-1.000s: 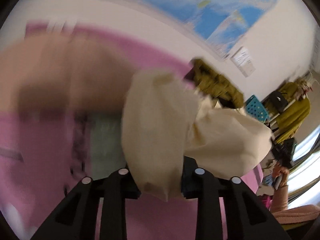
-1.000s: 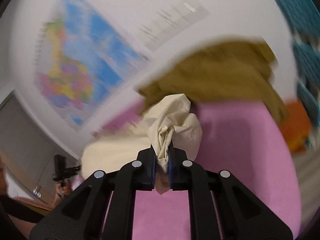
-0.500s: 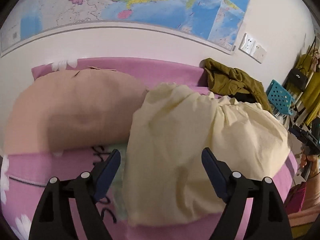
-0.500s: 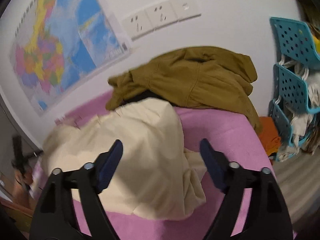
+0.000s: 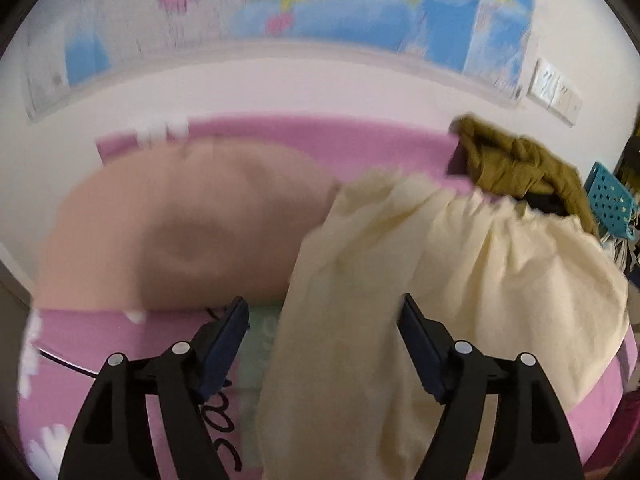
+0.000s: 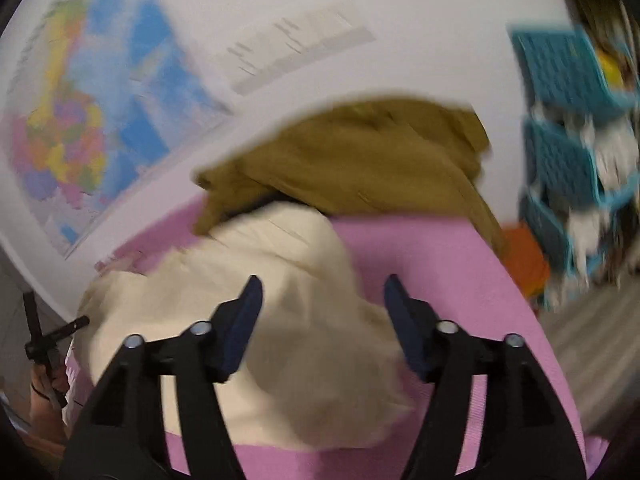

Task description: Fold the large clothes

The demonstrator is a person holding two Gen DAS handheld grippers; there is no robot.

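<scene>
- Two views to go through, and we start with the left wrist camera: our left gripper (image 5: 324, 316) has its jaws spread wide, with nothing between the blue pads
- The cream garment (image 5: 460, 304) lies in a loose heap on the pink bed (image 5: 120, 364); it fills the space ahead of the jaws and runs down between the two black fingers, but neither pad presses on it
- To the left of the garment we see a big tan pillow (image 5: 180, 232), blurred, lying on the bed against the white wall
- At the far right corner of the bed sits a bunched olive jacket (image 5: 516, 168), just behind the cream garment's gathered edge
- A coloured map (image 5: 320, 12) hangs on the wall above, with white wall sockets (image 5: 554, 88) to its right and a blue plastic basket (image 5: 610, 196) at the right edge
- From the right wrist camera, our right gripper (image 6: 322, 312) also stands wide open, holding nothing
- The cream garment (image 6: 280, 320) lies below and ahead of the left finger, reaching in between the fingers, while bare pink bed (image 6: 440, 260) lies ahead of the right finger
- The olive jacket (image 6: 360, 160) is piled beyond the garment and overlaps its far edge
- The map (image 6: 100, 120) is on the wall at left and stacked blue baskets (image 6: 568, 128) stand at right, all smeared by blur
</scene>
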